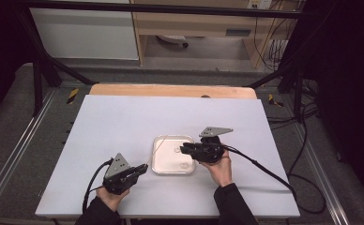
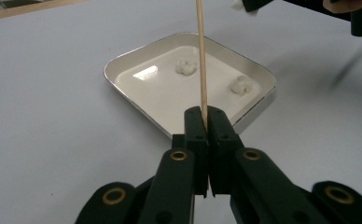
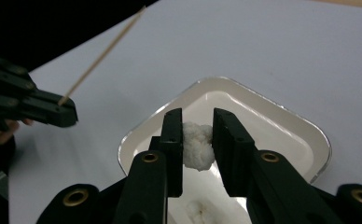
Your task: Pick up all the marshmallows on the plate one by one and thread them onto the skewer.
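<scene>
A thin wooden skewer (image 2: 201, 56) stands up out of my left gripper (image 2: 206, 114), whose jaws are shut on its lower end. In the high view the left gripper (image 1: 144, 168) sits left of the white tray (image 1: 157, 140), with the skewer (image 1: 154, 152) slanting over the tray's left rim. My right gripper (image 3: 198, 122) is shut on a white doughy lump (image 3: 197, 147) and holds it just above the tray (image 3: 326, 149). Two more lumps (image 2: 187, 66) (image 2: 240, 85) lie in the tray (image 2: 109, 70). The right gripper (image 1: 184, 150) hovers over the tray's right side.
The tray rests on a white sheet covering the table (image 1: 124, 117), with a strip of wooden edge (image 1: 170, 90) at the far side. Black cables (image 1: 264, 168) trail from the right gripper over the table's right part. Black frame bars (image 1: 44, 65) stand at the far corners.
</scene>
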A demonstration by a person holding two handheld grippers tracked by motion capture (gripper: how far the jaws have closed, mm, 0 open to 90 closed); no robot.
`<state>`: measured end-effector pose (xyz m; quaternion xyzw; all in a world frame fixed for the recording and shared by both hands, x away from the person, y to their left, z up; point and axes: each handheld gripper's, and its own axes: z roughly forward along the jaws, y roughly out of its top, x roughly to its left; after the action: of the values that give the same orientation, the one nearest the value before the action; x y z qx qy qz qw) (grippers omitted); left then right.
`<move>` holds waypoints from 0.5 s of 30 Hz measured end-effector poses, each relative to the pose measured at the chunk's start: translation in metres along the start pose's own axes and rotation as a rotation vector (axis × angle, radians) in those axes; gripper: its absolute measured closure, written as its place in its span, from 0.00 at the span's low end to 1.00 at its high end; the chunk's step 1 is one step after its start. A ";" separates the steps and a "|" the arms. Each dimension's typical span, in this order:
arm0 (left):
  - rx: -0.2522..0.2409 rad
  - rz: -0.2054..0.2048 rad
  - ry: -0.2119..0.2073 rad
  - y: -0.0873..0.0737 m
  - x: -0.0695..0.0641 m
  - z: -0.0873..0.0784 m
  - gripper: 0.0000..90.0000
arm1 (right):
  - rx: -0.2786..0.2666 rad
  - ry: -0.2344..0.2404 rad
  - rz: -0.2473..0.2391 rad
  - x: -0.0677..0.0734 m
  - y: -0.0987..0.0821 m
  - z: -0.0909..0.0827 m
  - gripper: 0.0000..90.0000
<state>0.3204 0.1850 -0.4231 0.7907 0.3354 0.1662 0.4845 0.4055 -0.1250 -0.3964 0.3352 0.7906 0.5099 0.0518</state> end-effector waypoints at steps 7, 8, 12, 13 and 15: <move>-0.017 0.002 -0.013 0.000 -0.002 0.000 0.98 | -0.092 0.062 0.047 0.000 0.013 -0.014 0.84; -0.018 0.003 -0.014 0.000 -0.002 0.000 0.98 | -0.102 0.072 0.050 0.001 0.016 -0.015 0.84; -0.022 0.010 -0.017 0.000 -0.003 0.000 0.98 | -0.140 0.110 0.072 0.002 0.023 -0.018 0.84; -0.023 0.011 -0.017 0.000 -0.003 0.000 0.98 | -0.146 0.112 0.076 0.002 0.025 -0.018 0.84; -0.025 0.012 -0.020 0.000 -0.003 0.000 0.98 | -0.153 0.113 0.077 0.002 0.029 -0.018 0.84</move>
<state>0.3183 0.1829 -0.4233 0.7881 0.3239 0.1654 0.4967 0.4099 -0.1307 -0.3632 0.3311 0.7375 0.5885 0.0131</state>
